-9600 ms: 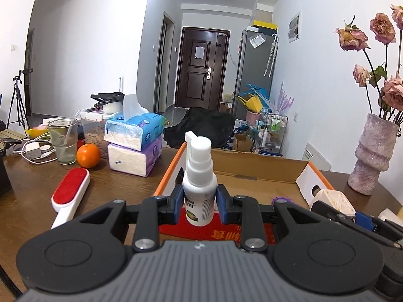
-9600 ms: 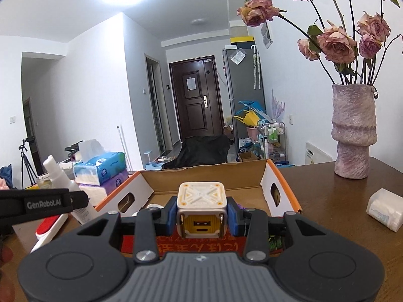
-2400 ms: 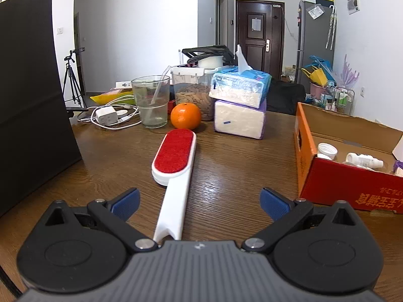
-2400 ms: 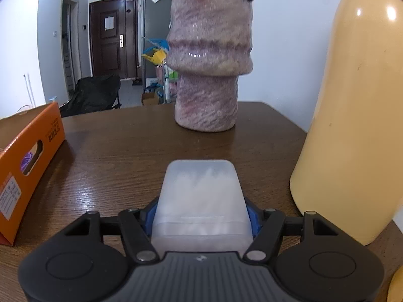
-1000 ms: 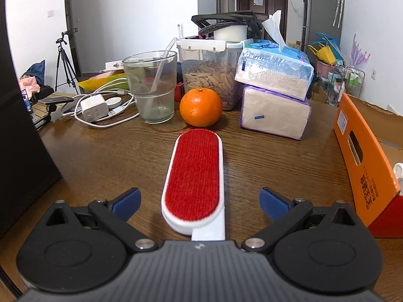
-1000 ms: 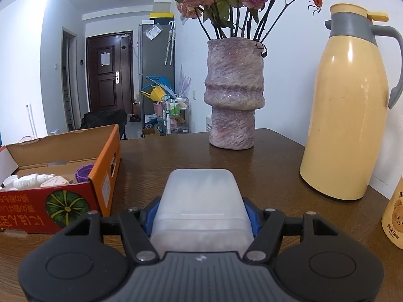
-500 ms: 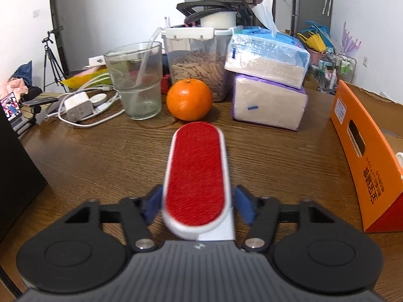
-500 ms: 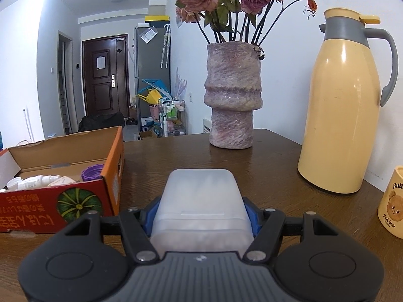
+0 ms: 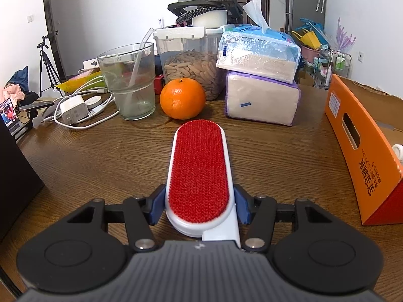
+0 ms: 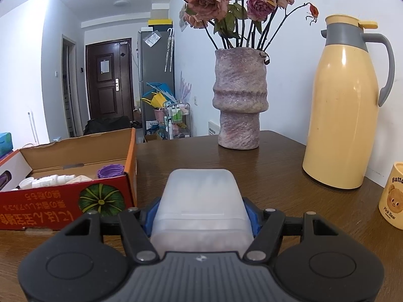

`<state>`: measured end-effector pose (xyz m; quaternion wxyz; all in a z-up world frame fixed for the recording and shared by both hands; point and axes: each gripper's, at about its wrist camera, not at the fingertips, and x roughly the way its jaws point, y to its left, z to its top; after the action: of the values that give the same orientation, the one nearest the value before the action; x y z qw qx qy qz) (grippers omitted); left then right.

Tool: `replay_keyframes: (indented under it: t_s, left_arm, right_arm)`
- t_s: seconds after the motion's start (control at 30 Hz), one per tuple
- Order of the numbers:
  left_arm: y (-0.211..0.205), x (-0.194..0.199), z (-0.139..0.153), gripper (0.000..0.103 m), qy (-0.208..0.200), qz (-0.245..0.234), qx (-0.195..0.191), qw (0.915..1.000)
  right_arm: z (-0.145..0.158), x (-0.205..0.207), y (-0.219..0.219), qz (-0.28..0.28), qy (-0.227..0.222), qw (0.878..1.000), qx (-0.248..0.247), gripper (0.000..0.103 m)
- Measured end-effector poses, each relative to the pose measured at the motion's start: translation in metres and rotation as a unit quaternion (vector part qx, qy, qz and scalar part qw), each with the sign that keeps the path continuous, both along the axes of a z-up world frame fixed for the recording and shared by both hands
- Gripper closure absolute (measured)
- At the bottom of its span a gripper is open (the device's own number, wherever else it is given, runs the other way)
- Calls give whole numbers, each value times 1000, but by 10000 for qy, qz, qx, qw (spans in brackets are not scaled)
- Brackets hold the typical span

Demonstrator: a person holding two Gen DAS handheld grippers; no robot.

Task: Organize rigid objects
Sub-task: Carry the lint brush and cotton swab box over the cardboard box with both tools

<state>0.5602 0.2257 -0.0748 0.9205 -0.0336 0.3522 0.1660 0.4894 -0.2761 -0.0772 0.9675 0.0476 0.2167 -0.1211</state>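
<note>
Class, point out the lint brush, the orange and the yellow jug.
lint brush (image 9: 199, 166), left wrist view, on its red pad.
orange (image 9: 182, 98), left wrist view, on its peel.
yellow jug (image 10: 345, 115), right wrist view, on its body.

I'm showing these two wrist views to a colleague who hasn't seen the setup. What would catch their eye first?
Likely the red lint brush, bright against the wooden table and clamped between the left gripper pads, with an orange just beyond its tip. In the right view, the frosted plastic case held in the right gripper fills the foreground, with the vase of dried roses and the yellow thermos jug behind.
</note>
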Motion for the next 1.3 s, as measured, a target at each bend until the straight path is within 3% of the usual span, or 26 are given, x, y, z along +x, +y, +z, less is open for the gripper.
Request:
replay_keyframes:
  t_s: [0.57, 1.3]
  left_arm:
    - [-11, -22, 14, 47, -232, -29, -4, 9997]
    - [-63, -93, 45, 47, -852, -303, -17, 9959]
  right_arm:
    - [4, -14, 9, 99, -123, 9998, 112, 38]
    - [18, -48, 31, 579, -469, 9969, 257, 38]
